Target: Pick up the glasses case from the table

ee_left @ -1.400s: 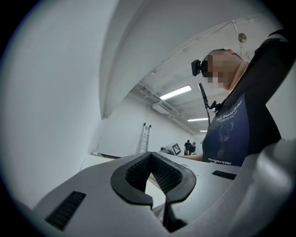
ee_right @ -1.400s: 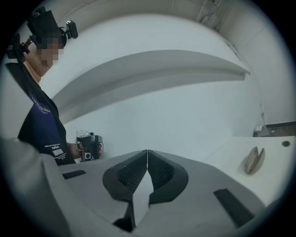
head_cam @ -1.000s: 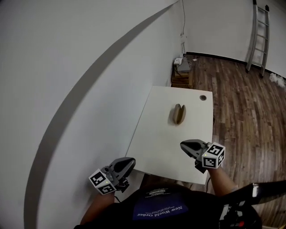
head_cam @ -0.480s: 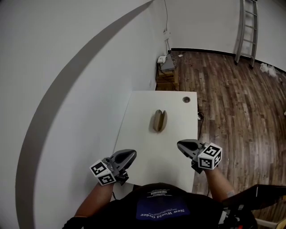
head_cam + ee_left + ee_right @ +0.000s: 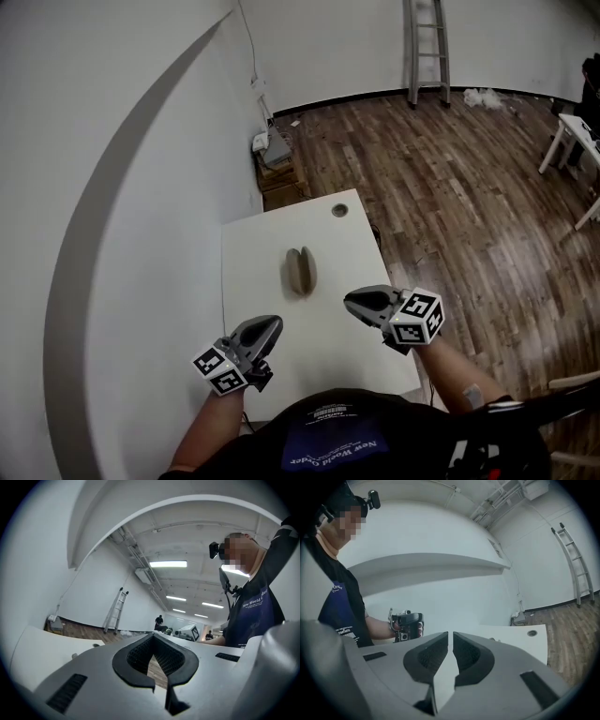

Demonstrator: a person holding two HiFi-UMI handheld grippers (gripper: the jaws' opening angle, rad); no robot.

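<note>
The glasses case (image 5: 300,270) lies near the middle of the white table (image 5: 248,246), apart from both tools. The left gripper (image 5: 273,324) and the right gripper (image 5: 351,300) hover over the table's near part (each has its jaws pressed together, with nothing between).

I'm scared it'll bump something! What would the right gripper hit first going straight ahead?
Probably the white wall beyond the white table; the tan glasses case seems off its line, depth unclear.

The head view looks steeply down on the whole white table (image 5: 272,234) from its near end, while the low, close gripper views cross — left facing right, right facing left — sharing table and far ladder (image 5: 427,47).
</note>
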